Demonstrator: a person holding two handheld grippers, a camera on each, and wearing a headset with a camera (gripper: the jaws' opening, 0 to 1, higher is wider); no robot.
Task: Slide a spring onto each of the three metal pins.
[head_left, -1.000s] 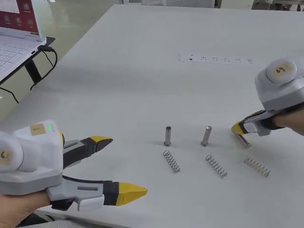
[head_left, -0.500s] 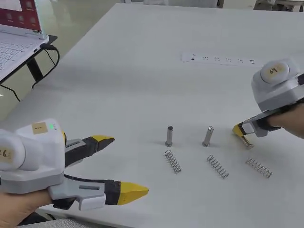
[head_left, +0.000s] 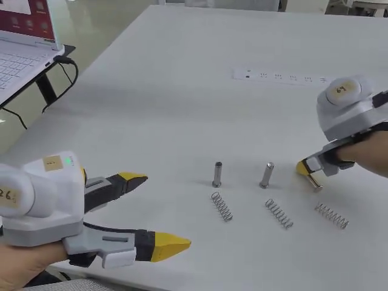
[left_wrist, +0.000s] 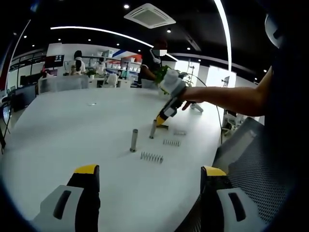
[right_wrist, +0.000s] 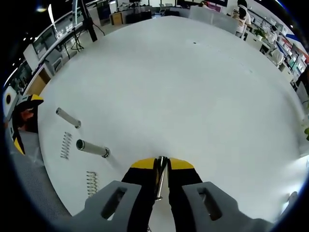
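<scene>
Change: Almost nothing had moved. The right gripper [head_left: 305,170] stayed clamped on the third pin [head_left: 313,181], which was tilted with its lower end at the counter [head_left: 182,91]; whether it touched could not be told.
Meaning: That pin probably still needed standing up, and no spring sat on any pin.
Pins: Two upright pins [head_left: 217,174] [head_left: 267,174] stood just left of the right gripper.
Springs: Three springs [head_left: 221,206] [head_left: 279,213] [head_left: 331,216] lay flat, nearer the person than the right gripper.
Left gripper [head_left: 156,211]: It hung wide open and empty by the counter's near edge.
Room: The counter was bare beyond the right gripper as far as the power strip [head_left: 279,77].
</scene>
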